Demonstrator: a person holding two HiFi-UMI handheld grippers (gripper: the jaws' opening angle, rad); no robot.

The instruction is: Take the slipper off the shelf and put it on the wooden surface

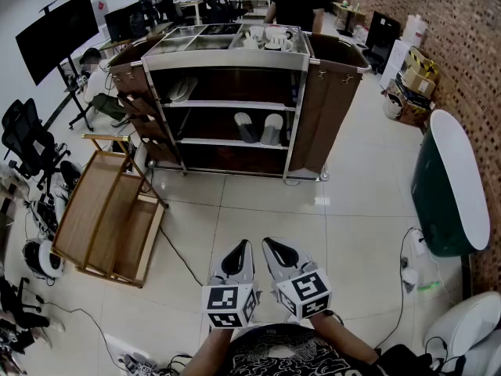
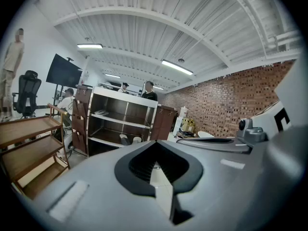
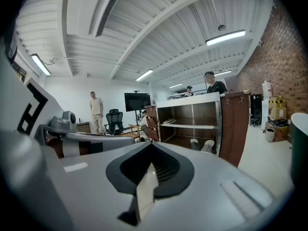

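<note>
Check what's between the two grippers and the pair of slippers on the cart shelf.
Only bare tiled floor, in the head view, from the left gripper and right gripper up to the slippers.

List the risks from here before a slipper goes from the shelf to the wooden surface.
1. The left hand-held gripper and the right hand-held gripper are both shut and empty; reaching in closed would likely shove a slipper deeper.
2. The dark slipper and the pale slipper lie side by side on the middle shelf; grabbing one may nudge the other.
3. A black cable trails across the floor near the wooden rack, a possible trip hazard.
</note>
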